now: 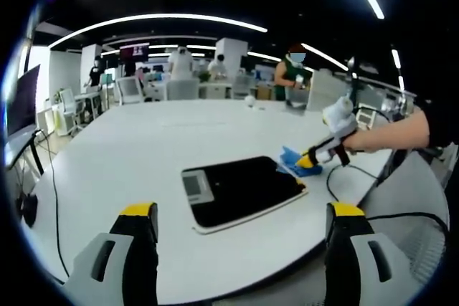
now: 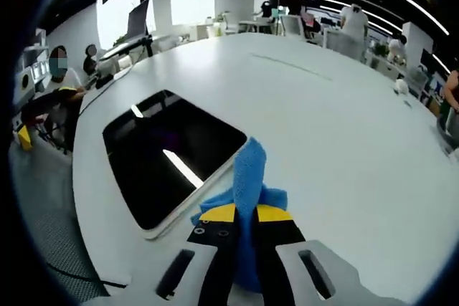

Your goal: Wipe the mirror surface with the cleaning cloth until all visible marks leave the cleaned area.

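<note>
One unmarked blue cloth (image 2: 251,177), mirror (image 2: 168,152).

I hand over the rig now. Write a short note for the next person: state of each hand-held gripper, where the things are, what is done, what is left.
Left hand-held gripper: open, holding nothing, above the near table edge in front of the mirror.
Right hand-held gripper: shut on the blue cleaning cloth, at the mirror's edge.
Mirror: lying flat on the white table, reflecting the ceiling lights.
Done: cloth picked up and brought to the mirror.
Left: wipe the surface. From these views I cannot tell whether any marks are on the glass, so check it closely before stopping.
</note>
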